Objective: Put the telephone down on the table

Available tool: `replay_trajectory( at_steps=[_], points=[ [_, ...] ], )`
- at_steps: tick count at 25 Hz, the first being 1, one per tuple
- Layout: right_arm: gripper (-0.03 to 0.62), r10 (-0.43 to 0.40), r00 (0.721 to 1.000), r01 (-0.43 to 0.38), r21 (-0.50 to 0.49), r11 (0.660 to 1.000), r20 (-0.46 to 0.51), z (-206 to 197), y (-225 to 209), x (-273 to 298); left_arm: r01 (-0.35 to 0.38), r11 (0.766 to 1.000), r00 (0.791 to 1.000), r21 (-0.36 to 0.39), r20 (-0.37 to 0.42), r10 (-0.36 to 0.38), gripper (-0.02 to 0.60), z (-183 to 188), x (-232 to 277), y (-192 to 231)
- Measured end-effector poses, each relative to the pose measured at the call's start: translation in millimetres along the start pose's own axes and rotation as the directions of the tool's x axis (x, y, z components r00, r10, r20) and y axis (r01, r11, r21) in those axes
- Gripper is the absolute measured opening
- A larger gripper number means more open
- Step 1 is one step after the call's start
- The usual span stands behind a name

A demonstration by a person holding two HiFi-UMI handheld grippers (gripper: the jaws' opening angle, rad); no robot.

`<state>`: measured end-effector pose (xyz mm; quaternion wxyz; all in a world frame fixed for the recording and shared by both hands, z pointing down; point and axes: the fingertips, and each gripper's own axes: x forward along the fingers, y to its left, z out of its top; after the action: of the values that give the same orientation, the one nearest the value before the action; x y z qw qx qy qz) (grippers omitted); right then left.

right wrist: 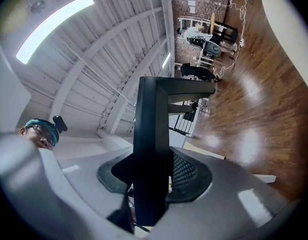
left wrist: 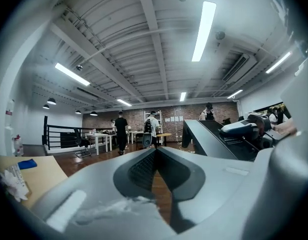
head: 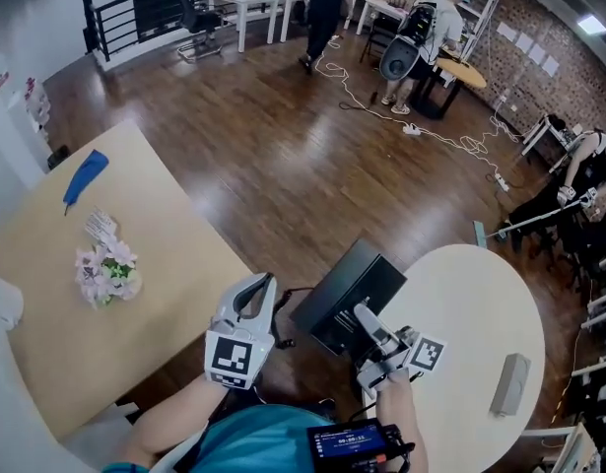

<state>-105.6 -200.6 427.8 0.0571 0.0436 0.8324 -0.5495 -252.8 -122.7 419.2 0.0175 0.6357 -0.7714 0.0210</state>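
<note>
Closest in, low in the frame, the left gripper (head: 255,294) points away from the body. Its own view shows the two pads pressed together with nothing between them. Just right of it, the right gripper (head: 367,321) is clamped on the telephone (head: 347,289), and the right gripper view shows the pads squeezing one narrow black edge of the body (right wrist: 151,134).

The telephone hangs in the air at lower centre of the head view, tilted, beside the left rim of the round white table (head: 480,304) and not touching it. It looks like a stiff, boxy plastic shell with some weight. Pinched at one edge like this, it will probably want to swing or twist. A hold nearer the middle, or a steadying pad underneath, would likely carry it better, and smooth plastic can slip.

A small grey block (head: 510,382) lies towards the table's right side. Far left, a beige table (head: 165,304) holds flowers (head: 105,269) and a blue cloth (head: 86,175).
</note>
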Motion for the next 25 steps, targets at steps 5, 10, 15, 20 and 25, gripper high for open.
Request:
replay_trajectory(
  at_steps=[5, 10, 15, 20, 25],
  points=[
    [0.15, 0.027, 0.998, -0.026, 0.014, 1.0, -0.049, -27, 6, 44, -0.083, 0.997, 0.996, 0.005, 0.014, 0.083, 0.011, -2, -32, 50],
    [0.15, 0.055, 0.993, -0.051, 0.033, 0.998, -0.104, -54, 8, 82, -0.168, 0.986, 0.986, 0.01, 0.008, 0.168, 0.011, -6, -67, 94],
    [0.15, 0.092, 0.98, -0.085, 0.05, 0.995, -0.176, -70, 9, 118, -0.251, 0.968, 0.968, 0.002, -0.003, 0.251, 0.012, -10, -91, 124],
    [0.15, 0.126, 0.955, -0.11, 0.073, 0.991, -0.269, -86, 0, 156, -0.33, 0.944, 0.944, -0.003, -0.02, 0.33, 0.012, -19, -106, 154],
    [0.15, 0.165, 0.923, -0.137, 0.106, 0.985, -0.348, -96, -14, 202, -0.42, 0.907, 0.907, 0.018, -0.032, 0.421, 0.012, -22, -120, 191]
  ],
)
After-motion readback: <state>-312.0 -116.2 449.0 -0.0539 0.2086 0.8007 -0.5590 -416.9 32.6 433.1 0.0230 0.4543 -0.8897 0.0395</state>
